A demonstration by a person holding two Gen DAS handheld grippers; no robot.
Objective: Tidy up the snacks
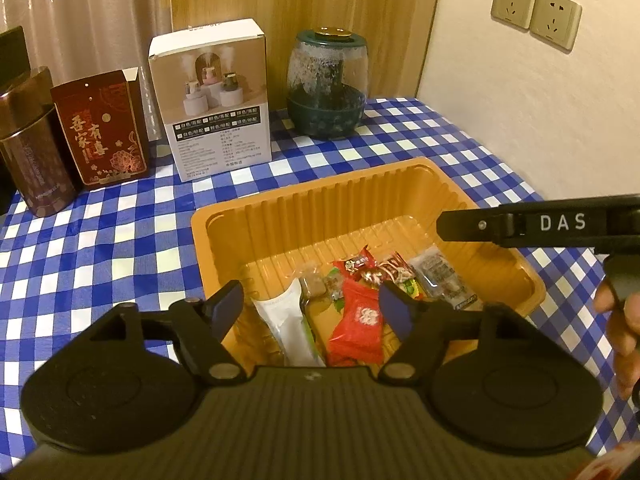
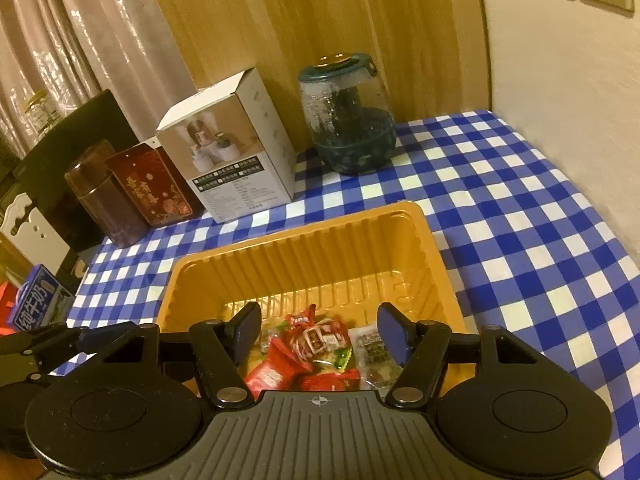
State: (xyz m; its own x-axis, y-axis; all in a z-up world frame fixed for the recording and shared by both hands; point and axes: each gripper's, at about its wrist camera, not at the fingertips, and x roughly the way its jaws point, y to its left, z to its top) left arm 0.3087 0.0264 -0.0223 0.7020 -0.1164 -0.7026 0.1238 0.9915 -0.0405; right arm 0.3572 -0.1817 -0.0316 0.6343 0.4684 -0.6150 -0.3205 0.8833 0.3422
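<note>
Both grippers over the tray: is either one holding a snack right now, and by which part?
Nothing is held. The left gripper and right gripper both hang open above the snacks in the orange tray, fingers touching nothing.

warm dim light, perhaps soft-focused edges

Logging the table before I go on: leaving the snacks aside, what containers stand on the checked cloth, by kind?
Dark brown cylindrical tin: 1
Red printed carton with gold lettering: 1
White cardboard product box: 1
Clear jar with green lid and base: 1
Orange ribbed plastic tray: 1
Total: 5
</note>
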